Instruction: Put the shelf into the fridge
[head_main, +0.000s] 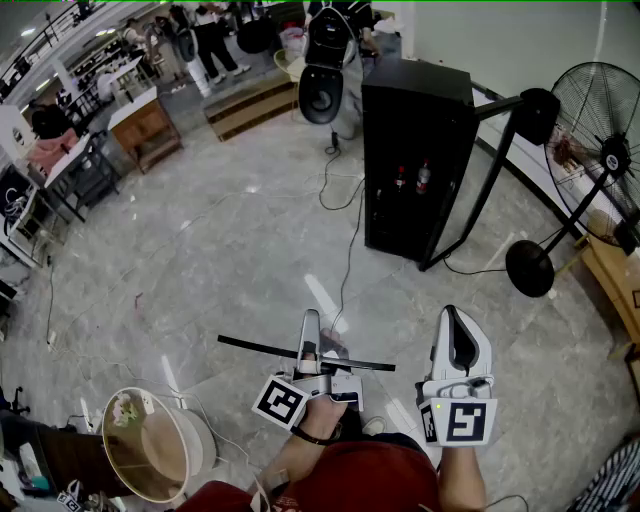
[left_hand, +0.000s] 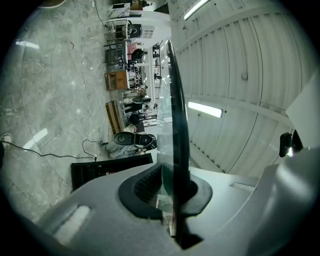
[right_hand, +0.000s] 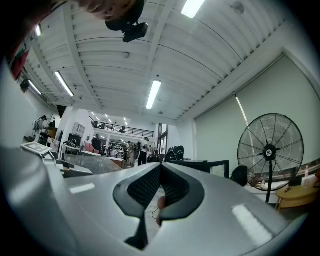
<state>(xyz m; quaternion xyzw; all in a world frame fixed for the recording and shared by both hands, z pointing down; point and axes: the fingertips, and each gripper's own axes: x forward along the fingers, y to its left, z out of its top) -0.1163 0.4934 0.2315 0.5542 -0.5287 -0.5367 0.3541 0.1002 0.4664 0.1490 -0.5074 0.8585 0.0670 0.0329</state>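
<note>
The shelf is a clear glass pane with a black front edge, held level above the floor. My left gripper is shut on it near its middle. In the left gripper view the shelf stands edge-on between the pads of the left gripper. My right gripper hangs beside it to the right, shut and holding nothing; the right gripper shows its pads together. The black fridge stands a few steps ahead with its glass door swung open to the right and two bottles inside.
A large standing fan is right of the fridge door, its round base on the floor. Cables run across the marble floor toward the fridge. A round tub sits at my lower left. A black chair stands behind the fridge.
</note>
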